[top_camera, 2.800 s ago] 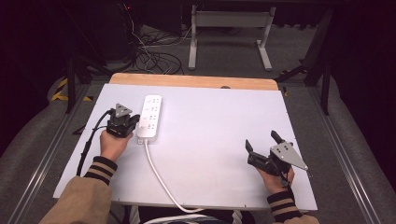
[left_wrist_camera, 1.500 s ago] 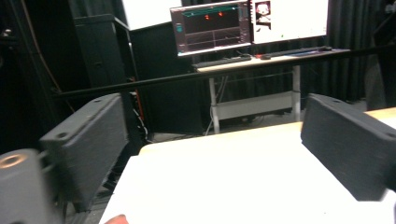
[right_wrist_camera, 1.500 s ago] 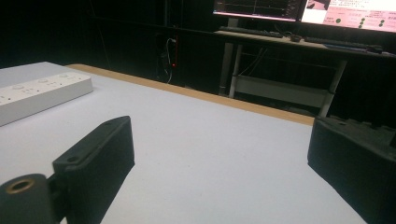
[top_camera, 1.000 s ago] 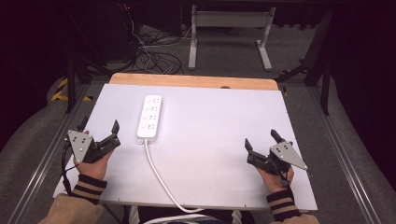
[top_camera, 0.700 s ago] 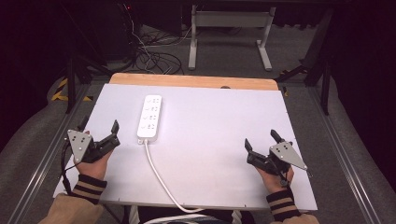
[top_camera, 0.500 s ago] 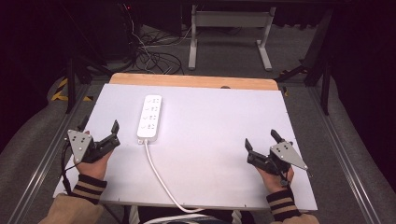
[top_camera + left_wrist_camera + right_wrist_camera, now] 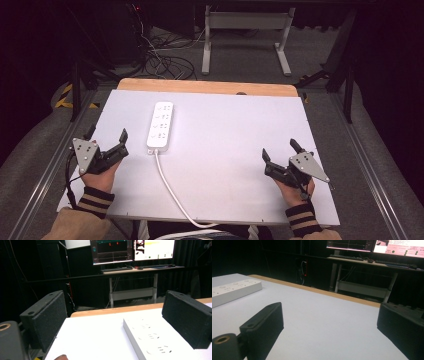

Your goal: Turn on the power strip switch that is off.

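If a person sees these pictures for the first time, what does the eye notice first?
First comes the white power strip, lying flat on the left half of the white table, its cable running toward the near edge. Next come the two open black grippers: the left gripper near the strip, and the right gripper over bare table.

No legible text; monitor screens [image 7: 132,250] too blurred to read.
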`<state>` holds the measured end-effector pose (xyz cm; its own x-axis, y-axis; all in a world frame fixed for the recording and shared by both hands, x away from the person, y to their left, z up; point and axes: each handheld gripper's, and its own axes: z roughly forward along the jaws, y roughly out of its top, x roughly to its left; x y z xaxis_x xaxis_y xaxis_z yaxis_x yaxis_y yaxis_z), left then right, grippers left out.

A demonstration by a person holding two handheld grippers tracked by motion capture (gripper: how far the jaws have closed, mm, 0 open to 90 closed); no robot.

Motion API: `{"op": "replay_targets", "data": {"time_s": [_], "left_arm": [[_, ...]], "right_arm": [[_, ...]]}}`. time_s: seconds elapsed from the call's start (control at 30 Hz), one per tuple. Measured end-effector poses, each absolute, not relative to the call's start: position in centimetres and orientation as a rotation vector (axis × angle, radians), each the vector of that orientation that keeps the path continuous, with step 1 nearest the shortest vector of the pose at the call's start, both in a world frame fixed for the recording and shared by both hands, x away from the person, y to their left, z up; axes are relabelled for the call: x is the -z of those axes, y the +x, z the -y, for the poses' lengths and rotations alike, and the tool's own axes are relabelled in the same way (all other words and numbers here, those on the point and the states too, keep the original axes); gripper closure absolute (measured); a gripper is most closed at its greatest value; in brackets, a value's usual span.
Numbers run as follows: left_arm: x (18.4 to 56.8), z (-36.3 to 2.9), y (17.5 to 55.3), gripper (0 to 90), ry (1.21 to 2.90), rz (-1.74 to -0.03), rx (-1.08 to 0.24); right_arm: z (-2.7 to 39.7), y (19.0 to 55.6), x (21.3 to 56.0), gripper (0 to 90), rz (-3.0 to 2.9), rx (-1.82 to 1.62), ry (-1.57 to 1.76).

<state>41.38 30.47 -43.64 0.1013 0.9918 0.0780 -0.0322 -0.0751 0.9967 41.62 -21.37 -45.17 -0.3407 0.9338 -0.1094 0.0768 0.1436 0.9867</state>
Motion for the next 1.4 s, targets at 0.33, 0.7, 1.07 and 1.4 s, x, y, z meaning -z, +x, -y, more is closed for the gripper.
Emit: {"op": "replay_targets", "data": {"time_s": [0.33,0.7,1.07,1.4], "left_arm": [[43.62,-30.71,41.11,6.3,1.291,-1.093,-1.185],[43.69,-30.68,41.09,6.2,1.299,-1.099,-1.171],[43.79,-30.54,41.04,6.2,1.313,-1.096,-1.162],[43.78,-30.57,40.92,6.1,1.309,-1.098,-1.155]], "right_arm": [[21.19,41.25,44.99,7.4,-1.585,-1.313,1.001],[21.21,41.04,44.96,7.5,-1.586,-1.317,0.995],[21.07,40.94,45.04,7.5,-1.593,-1.307,0.994],[21.11,40.78,45.04,7.5,-1.59,-1.309,0.999]]}}
